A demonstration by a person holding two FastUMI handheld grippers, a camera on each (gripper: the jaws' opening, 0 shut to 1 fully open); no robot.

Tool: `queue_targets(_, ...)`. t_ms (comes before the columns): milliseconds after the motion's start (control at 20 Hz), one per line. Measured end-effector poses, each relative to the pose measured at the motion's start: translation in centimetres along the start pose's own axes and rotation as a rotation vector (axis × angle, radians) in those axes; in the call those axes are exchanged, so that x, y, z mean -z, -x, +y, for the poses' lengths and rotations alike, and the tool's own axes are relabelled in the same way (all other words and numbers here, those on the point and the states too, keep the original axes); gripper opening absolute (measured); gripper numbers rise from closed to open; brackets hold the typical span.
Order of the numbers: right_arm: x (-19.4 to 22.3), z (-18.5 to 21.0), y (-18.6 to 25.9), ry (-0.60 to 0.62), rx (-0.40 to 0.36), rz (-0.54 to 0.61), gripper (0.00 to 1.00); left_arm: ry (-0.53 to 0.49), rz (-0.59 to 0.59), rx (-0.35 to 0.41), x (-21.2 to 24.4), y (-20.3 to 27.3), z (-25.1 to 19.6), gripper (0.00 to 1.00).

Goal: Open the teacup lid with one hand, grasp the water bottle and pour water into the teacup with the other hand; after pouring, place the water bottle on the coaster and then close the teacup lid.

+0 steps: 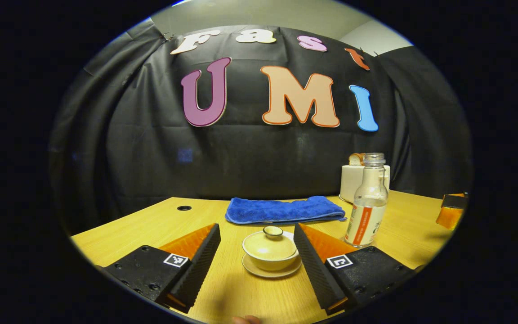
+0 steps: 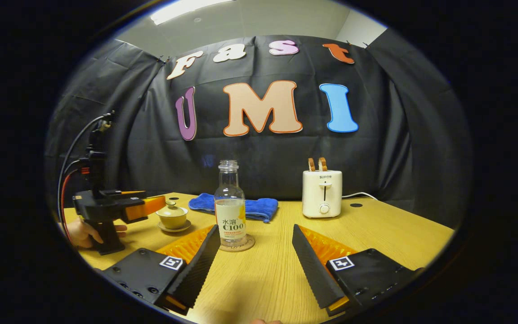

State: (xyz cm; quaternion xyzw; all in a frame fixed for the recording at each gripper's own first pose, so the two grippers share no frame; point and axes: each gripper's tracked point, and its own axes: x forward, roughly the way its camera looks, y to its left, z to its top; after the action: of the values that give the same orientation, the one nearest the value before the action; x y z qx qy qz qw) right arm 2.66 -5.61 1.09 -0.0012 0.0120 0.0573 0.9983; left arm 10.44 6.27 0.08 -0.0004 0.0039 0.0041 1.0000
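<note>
A cream teacup (image 1: 270, 252) stands on its saucer (image 1: 271, 271) with the lid (image 1: 270, 242) on. It sits just ahead of my open left gripper (image 1: 256, 230), in the gap between the fingers and touching neither. The clear uncapped water bottle (image 1: 369, 202) is upright to the cup's right. In the right gripper view, the bottle (image 2: 229, 207) stands on a round coaster (image 2: 237, 245) just beyond my open right gripper (image 2: 255, 230), near its left finger. That view also has the left gripper (image 2: 153, 204) beside the teacup (image 2: 172, 217), held by a hand (image 2: 83, 231).
A folded blue towel (image 1: 286, 209) lies behind the cup on the wooden table (image 2: 376, 234). A white toaster (image 2: 322, 186) holding toast stands at the back, its cord trailing right. A cable hole (image 1: 184, 208) is in the tabletop at back left. Part of the right gripper (image 1: 451, 210) shows at far right.
</note>
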Motion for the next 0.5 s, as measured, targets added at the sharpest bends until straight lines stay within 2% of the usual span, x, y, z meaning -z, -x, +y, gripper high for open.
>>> queue_targets(50,0.0,0.1,0.2,0.0,0.006,0.0,1.0,0.0,0.0,-0.01,0.0,1.0,-0.2,0.95)
queue_targets(250,-0.1,0.1,1.6,0.001,0.055,-0.002,1.0,-0.002,-0.002,-0.031,-0.1,4.7,-1.6,0.95)
queue_targets(300,-0.1,0.4,1.9,0.001,0.059,-0.002,0.97,-0.003,-0.004,-0.03,-0.1,5.5,-2.1,0.95)
queue_targets(500,-0.1,1.3,3.1,0.001,0.077,-0.002,1.0,-0.003,-0.005,-0.05,-0.2,8.3,-3.5,0.95)
